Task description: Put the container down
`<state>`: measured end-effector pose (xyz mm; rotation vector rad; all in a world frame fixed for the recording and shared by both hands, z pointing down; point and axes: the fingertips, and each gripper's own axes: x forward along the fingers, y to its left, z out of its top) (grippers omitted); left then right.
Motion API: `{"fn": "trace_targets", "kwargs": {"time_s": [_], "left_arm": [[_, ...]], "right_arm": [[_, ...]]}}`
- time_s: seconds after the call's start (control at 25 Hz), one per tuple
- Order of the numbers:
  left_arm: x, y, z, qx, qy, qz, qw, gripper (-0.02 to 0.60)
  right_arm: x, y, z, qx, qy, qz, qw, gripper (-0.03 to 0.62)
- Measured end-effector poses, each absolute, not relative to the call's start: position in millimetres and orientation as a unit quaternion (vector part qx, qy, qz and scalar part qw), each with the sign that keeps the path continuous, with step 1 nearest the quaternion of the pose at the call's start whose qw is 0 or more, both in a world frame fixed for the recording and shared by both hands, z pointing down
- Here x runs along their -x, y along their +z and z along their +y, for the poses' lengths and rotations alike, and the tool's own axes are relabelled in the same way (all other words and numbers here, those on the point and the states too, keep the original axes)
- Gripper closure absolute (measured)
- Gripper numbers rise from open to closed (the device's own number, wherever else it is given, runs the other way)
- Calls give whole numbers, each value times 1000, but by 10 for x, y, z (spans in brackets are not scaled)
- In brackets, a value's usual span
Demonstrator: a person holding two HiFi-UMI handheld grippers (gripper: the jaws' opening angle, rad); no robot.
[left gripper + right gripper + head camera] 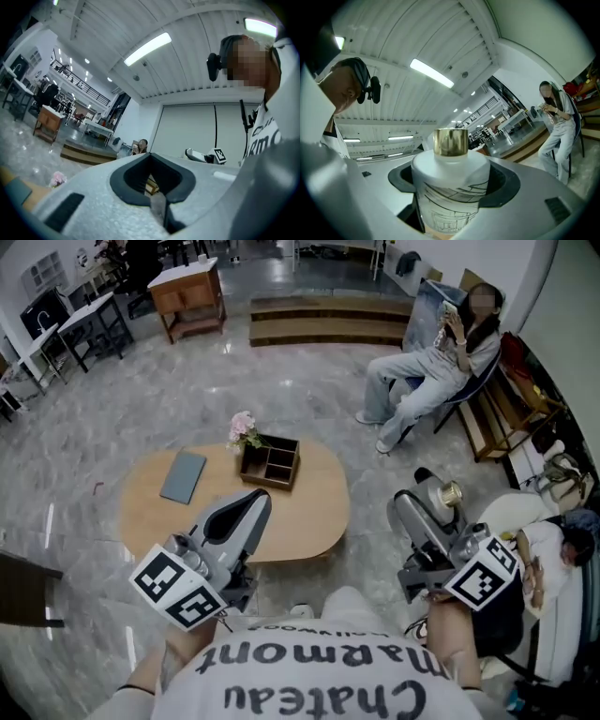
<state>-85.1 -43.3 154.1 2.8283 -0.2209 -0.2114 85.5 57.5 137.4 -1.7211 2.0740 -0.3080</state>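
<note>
The container (451, 187) is a white frosted bottle with line drawings and a gold cap (450, 141). My right gripper (452, 180) is shut on its body. In the head view this gripper (419, 507) holds the container (441, 495) in the air to the right of the oval wooden table (309, 517), off its edge. My left gripper (253, 501) hovers over the table's front edge. Its jaws are shut with nothing between them (152, 187), and they point up and away from the tabletop.
On the table lie a grey-blue notebook (183, 476), a dark wooden organizer box (270, 461) and pink flowers (243, 428). A person sits on a chair (427, 381) at the back right. Wooden steps (328, 320) and a cabinet (187, 296) stand behind.
</note>
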Motion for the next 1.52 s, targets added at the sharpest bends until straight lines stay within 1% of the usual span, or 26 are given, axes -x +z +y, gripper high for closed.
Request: {"fn": "trace_targets", "kwargs": {"time_s": [0.12,0.28,0.52,0.6,0.72,0.76,0.96,1.2,1.52], "left_arm": [[684,1699,-621,-978,-62,-82,184,567],[413,1917,-872,-977,-36,-96,185,568],[-178,2375,-1343,-962,-12,-133,238,568],[-422,2531,-1537,-961,-7,-148,234,568],[-696,2818,-1818,-960,0,-185,211,568],[-750,2940,-1877,-956,10,-198,215,568],[-978,3351,-2158,-931,43,-243,271,568],[-1228,3729,-2378,-915,55,-260,304,568],[-1392,4538,-2176,-907,109,-235,332,567]], "right_arm": [[-992,1590,309,615,-150,748,201,255],[-1221,1763,-148,594,-165,766,183,255],[-1634,2278,-952,549,-224,788,165,255],[-1788,2505,-1225,531,-250,795,153,255],[-2015,2865,-1589,508,-285,801,137,255],[-2072,2994,-1680,500,-301,801,135,255],[-2311,3634,-2072,471,-367,793,124,255],[-2378,4397,-2380,447,-421,783,100,255],[-2214,5374,-2446,434,-477,761,66,255]]}}
